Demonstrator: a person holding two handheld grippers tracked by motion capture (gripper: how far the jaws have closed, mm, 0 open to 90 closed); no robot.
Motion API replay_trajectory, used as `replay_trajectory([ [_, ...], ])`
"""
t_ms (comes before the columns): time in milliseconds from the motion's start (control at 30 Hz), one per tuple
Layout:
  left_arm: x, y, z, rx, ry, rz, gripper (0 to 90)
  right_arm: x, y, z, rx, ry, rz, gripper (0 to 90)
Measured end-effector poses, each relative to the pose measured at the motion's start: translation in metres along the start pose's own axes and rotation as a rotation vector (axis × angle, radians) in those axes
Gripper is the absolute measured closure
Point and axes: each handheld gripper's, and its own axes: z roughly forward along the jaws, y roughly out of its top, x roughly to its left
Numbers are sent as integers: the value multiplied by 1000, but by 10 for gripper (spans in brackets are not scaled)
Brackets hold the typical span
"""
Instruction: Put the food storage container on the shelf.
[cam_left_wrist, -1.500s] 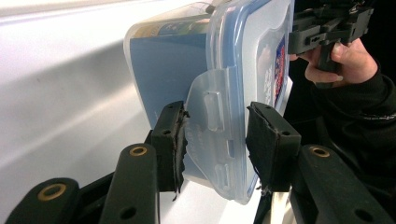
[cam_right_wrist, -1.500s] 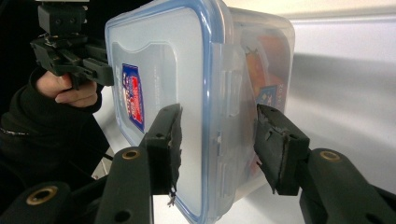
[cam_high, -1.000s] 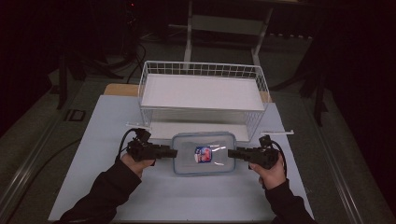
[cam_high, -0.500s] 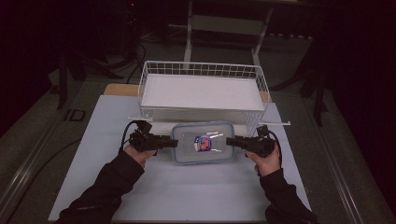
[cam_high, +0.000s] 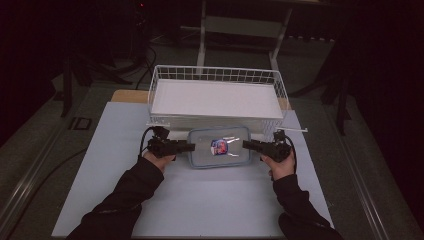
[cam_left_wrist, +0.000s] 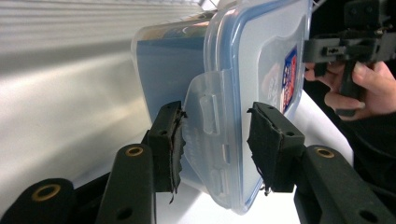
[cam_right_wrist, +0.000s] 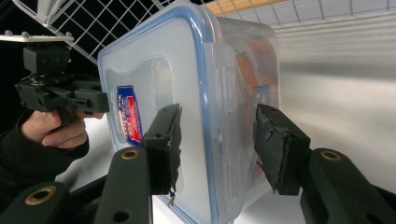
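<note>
From the high view, my left gripper (cam_high: 189, 147) and my right gripper (cam_high: 247, 144) met the two short ends of a clear plastic container (cam_high: 219, 146) with a blue-rimmed lid. It sat over the white table (cam_high: 100, 165), just in front of the white wire basket (cam_high: 216, 97), with my two sleeves reaching in from below.

In the left gripper view, my left gripper (cam_left_wrist: 215, 140) had its jaws partly apart, straddling the container's (cam_left_wrist: 261, 60) end latch. One pad lay against the underside by the latch; the other stood just off the lid, so whether I truly gripped it I could not tell. My other hand (cam_left_wrist: 355, 88) showed beyond the far end.

In the right gripper view, my right gripper (cam_right_wrist: 217, 144) likewise stood part open around the container's (cam_right_wrist: 159, 88) end. The lid-side pad rested on the lid, while the other pad stood a little clear of the box wall. The wire basket (cam_right_wrist: 116, 18) rose behind.
</note>
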Motion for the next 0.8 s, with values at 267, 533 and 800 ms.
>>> replay_trajectory([
  [267, 6, 2, 8, -8, 39, 10, 542, -10, -2, 8, -15, -16, -4, 514],
  [533, 8, 4, 12, -32, 33, -25, 532, -9, -3, 12, -9, -67, -10, 497],
  [800, 11, 0, 18, -78, 59, -16, 481, 0, -1, 15, -32, -177, -57, 465],
])
